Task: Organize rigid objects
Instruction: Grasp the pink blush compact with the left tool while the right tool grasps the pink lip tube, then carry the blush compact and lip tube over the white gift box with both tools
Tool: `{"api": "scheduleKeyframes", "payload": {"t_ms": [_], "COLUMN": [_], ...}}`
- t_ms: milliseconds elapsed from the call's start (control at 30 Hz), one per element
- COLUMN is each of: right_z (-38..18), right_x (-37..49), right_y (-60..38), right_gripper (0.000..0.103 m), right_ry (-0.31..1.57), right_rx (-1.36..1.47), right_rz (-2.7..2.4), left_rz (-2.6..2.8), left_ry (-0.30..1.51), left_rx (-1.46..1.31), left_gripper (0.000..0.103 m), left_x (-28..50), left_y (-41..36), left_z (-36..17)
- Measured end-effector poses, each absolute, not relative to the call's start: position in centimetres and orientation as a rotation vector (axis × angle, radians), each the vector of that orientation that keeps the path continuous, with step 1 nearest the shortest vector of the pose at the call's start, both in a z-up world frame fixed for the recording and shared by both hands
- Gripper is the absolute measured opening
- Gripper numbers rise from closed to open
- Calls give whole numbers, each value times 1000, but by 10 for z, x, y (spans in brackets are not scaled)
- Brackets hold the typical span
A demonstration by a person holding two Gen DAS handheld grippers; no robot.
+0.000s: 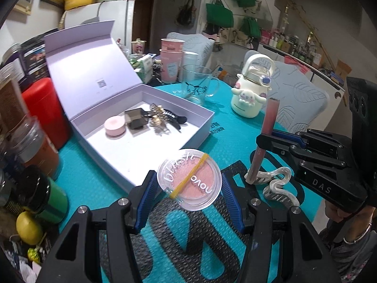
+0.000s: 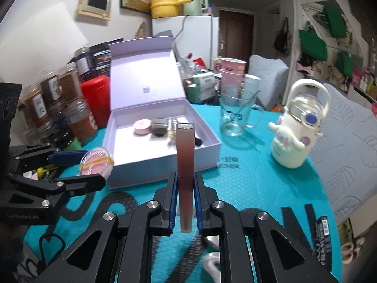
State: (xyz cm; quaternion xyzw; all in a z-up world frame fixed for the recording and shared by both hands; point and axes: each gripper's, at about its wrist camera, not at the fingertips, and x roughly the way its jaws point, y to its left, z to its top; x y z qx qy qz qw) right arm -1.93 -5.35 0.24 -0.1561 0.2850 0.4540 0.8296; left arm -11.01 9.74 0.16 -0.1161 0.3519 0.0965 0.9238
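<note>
While the left gripper (image 1: pixel 188 186) jaws clamp the blush compact (image 1: pixel 189 179), the right gripper (image 2: pixel 185 200) jaws pinch the upright lipstick tube (image 2: pixel 185 162).

Teal mat (image 1: pixel 226 139) with black lettering. Lilac box (image 1: pixel 150 155), white inside. Clear compact (image 1: pixel 189 179), pink blush, white script, yellow band (image 1: pixel 188 179). Tube (image 2: pixel 185 165) fades dusty pink to dark brown-red. Black grippers, blue pads (image 1: pixel 145 202). Pink puck (image 1: pixel 115 126) in box. Cream bottle (image 2: pixel 297 127), blue button. Red canister (image 1: pixel 48 108). Pink cups (image 1: pixel 171 56).
</note>
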Motion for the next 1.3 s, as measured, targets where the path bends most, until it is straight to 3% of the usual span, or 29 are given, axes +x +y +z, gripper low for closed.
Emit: {"api": "scheduleKeyframes", "payload": {"t_ms": [600,1300], "right_z": [-2,20], "right_x": [-52,-31], "right_y": [-25,39], "right_gripper": [13,13], "right_ry": [623,589], "right_rx": [-340,-348], "right_rz": [1087,1134], "left_rz": [294,320], "left_ry": [703,687], "left_rx": [-262,-310], "left_gripper": [55,55], "left_x": [-145,-114], "left_y": [122,184], "left_z": [5,9]}}
